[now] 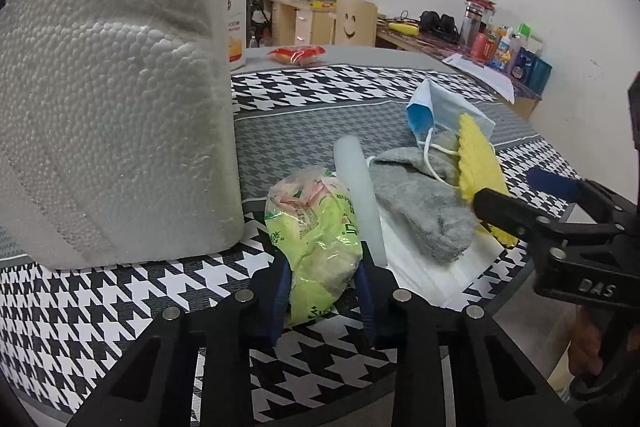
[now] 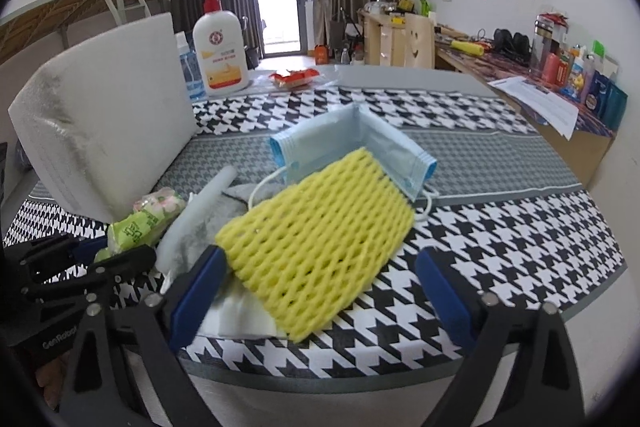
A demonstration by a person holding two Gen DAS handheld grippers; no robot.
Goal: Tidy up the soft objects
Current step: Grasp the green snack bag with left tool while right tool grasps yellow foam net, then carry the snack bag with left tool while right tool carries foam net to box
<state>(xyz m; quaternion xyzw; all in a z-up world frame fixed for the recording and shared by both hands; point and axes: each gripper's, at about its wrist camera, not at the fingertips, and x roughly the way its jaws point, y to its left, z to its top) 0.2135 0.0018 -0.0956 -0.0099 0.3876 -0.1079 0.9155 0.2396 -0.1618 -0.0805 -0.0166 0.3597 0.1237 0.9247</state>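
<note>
Houndstooth cloth covers the tabletop [image 2: 500,247]. Left gripper [image 1: 322,283] jaws clamp the green packet [image 1: 316,227]; lift it straight, avoiding the foam block [image 1: 120,87]. Right gripper [image 2: 320,291] jaws stand apart around the yellow foam net [image 2: 320,239] near the front edge.

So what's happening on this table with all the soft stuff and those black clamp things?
A person is sorting a heap of soft things on the checked tablecloth with a hand-held gripper in each hand. The left hand-held gripper is pinching a green plastic packet, which lies beside a big white foam block. The right hand-held gripper stands wide open around the near end of a yellow foam net, not gripping it. A grey cloth and a blue face mask lie loose in the pile.
</note>
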